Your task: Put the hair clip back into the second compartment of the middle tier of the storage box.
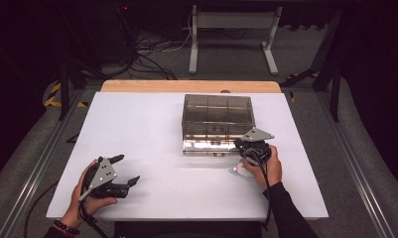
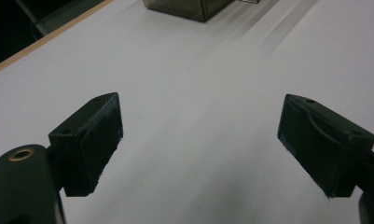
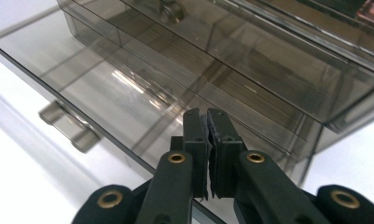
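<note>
On the white table (image 1: 152, 129), toward its far right, a smoked translucent plastic drawer box (image 1: 217, 116) is sitting — rectangular, glossy, with inner dividers showing through the lid. Its bottom drawer (image 3: 142, 100) is standing pulled out toward the person, with a flat bar handle (image 3: 68, 126) on its front wall. The right gripper (image 3: 208, 140) is hovering over that drawer's near right corner, jaws pressed together with nothing between them; matte black pads, brass pivots. A small pale object (image 1: 234, 170) is lying on the table just beside the right hand — too small to identify. The left gripper (image 1: 128, 171) is resting at the near left, well apart from the box, jaws standing wide over bare tabletop, pad edges scuffed.
</note>
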A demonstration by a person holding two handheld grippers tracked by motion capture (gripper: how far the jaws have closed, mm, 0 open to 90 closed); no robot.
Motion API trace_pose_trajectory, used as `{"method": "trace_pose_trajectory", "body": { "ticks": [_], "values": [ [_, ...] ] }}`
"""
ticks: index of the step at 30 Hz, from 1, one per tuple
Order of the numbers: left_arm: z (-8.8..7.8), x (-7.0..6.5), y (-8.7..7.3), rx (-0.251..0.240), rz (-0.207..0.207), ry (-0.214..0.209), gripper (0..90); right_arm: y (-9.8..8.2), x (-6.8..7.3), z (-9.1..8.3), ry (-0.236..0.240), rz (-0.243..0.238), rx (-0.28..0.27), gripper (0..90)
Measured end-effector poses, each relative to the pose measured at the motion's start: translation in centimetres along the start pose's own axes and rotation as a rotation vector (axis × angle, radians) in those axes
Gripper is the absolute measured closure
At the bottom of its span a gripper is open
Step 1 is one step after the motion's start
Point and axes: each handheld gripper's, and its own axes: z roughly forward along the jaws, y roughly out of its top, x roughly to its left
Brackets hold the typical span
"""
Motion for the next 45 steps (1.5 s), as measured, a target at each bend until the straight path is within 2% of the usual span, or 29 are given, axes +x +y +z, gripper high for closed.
{"method": "trace_pose_trajectory", "body": {
  "ticks": [10,26,34,45],
  "values": [
    [0.1,0.0,0.0,0.001,0.000,-0.004,15.2,0.7,1.0,0.8,0.018,-0.024,0.008,87.3],
    [0.2,-0.1,0.0,0.005,0.001,-0.009,15.2,1.0,1.0,1.5,-0.011,0.008,0.002,88.5],
    [0.2,0.0,0.0,0.010,0.004,-0.008,15.1,1.1,1.3,1.6,-0.013,0.009,0.007,86.0],
    [0.5,-0.1,0.1,0.011,0.005,-0.014,15.2,1.4,1.0,2.2,-0.036,-0.008,0.023,90.0]
  ]
}}
